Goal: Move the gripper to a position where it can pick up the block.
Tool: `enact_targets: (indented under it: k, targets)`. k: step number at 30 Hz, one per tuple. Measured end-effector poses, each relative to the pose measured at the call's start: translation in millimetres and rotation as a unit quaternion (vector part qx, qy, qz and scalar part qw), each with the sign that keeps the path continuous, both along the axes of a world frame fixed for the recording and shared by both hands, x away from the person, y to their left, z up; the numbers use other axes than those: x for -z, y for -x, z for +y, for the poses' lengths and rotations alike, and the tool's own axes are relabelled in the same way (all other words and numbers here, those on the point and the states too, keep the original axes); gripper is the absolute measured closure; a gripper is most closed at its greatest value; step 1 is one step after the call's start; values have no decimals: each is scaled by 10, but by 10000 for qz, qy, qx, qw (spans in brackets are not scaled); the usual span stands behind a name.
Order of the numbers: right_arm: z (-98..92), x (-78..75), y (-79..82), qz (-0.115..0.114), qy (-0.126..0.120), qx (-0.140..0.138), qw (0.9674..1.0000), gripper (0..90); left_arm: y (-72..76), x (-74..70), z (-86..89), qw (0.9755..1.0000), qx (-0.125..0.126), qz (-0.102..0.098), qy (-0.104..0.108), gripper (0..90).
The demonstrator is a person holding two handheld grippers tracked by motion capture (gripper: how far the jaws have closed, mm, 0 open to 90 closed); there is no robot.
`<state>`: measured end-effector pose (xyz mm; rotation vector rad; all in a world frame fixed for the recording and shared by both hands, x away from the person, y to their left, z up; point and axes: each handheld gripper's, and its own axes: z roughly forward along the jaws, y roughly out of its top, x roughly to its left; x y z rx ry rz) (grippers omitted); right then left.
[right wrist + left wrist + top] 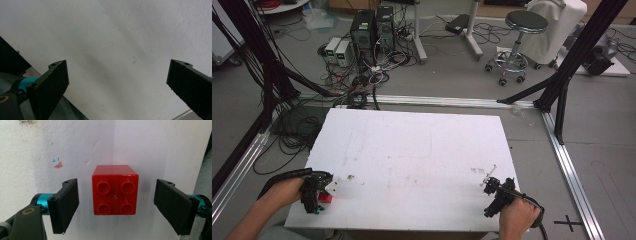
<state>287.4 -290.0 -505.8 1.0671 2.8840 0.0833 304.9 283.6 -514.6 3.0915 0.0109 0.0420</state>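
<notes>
Here, glossy red studded brick (115,190) untouched between left tool (116,206) spread jaws; right tool (117,85) wide, empty.

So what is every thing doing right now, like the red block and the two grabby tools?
Red block: sitting on the white table, studs facing the camera, between the left tool's open jaws, not touched by either.
Left tool: open, one jaw on each side of the block.
Right tool: open, holding nothing, over bare table near the edge.
</notes>
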Motion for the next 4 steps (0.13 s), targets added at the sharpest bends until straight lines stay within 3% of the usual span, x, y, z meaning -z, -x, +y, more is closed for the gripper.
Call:
enact_targets:
  k: [4]
  targets:
    - [0, -3, -1, -12, -4, -8, 10000, 33, -2, -9, 3, 10000, 17, -10, -17, 205]
